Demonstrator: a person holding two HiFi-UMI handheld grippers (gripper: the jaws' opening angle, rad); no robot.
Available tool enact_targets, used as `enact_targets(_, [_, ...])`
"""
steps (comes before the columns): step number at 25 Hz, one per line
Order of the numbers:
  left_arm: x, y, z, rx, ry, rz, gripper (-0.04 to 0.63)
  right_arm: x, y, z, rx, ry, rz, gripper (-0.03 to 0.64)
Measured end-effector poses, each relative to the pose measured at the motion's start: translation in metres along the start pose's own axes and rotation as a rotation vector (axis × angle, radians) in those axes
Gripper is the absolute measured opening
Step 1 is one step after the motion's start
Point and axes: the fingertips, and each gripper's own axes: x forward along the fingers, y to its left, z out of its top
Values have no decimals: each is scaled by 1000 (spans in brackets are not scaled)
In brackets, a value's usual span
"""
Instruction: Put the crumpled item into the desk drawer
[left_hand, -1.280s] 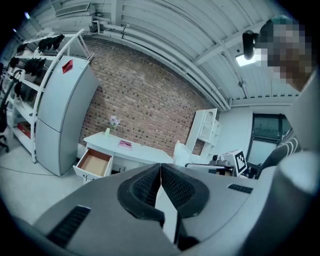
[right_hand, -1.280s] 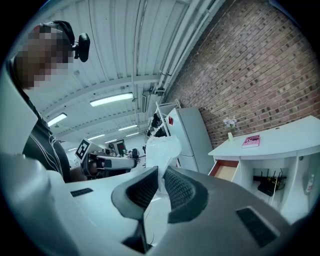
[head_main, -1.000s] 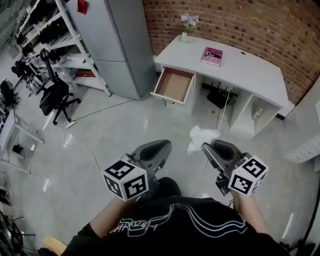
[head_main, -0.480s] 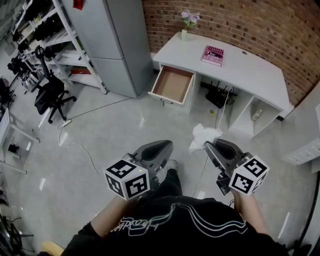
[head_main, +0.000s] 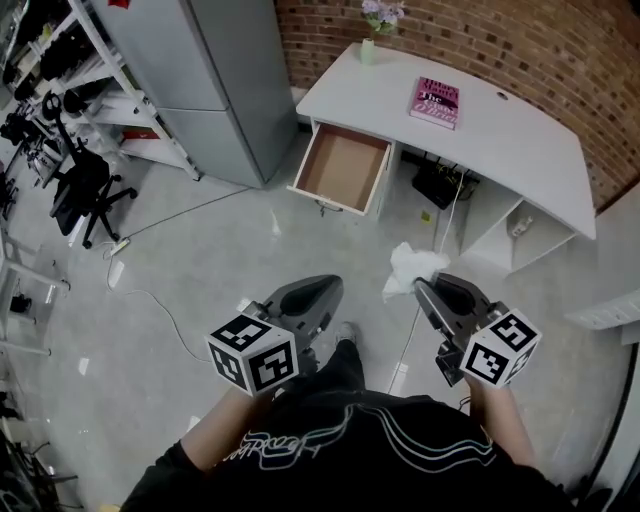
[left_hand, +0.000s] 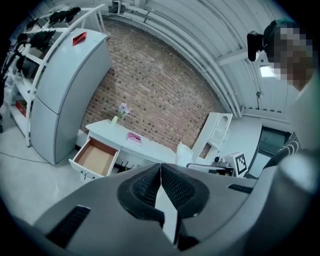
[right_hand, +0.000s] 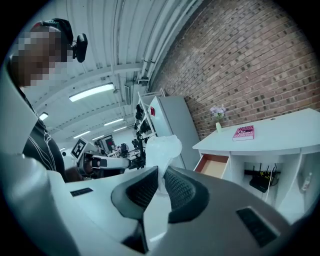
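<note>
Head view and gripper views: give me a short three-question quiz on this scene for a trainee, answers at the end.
1. True or false: the desk drawer stands open.
2. The right gripper is shut on: A) a pink book, B) the crumpled white item, C) a vase.
3. Fill in: the left gripper has its jaws ____, with nothing between them.
Key: 1 true; 2 B; 3 together.

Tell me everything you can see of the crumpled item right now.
The crumpled item is a thin white wad, paper or tissue by its look, creased and bunched. Its lower end is pinched between the right gripper's jaws, and the rest sticks out past the tips. It is held in the air above the floor, short of the open drawer. Nothing else touches it.
</note>
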Motion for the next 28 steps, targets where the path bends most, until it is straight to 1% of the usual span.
enact_targets(8, [103, 146, 55, -83, 67, 18, 23, 145, -115, 35, 33, 108, -21, 64])
enact_targets(13, [150, 227, 67, -104, 101, 34, 23, 220, -170, 45, -2, 171, -47, 64])
enact_targets(18, [181, 279, 69, -142, 107, 58, 23, 265, -212, 44, -65, 239, -88, 64])
enact_targets(21, [193, 301, 66, -145, 118, 77, 23, 285, -232, 39, -92, 272, -104, 64])
enact_targets(24, [203, 321, 62, -152, 121, 102, 23, 304, -249, 32, -119, 306, -107, 64])
enact_targets(28, [215, 342, 63, -185, 115, 135, 23, 334, -272, 24, -153, 357, -94, 64])
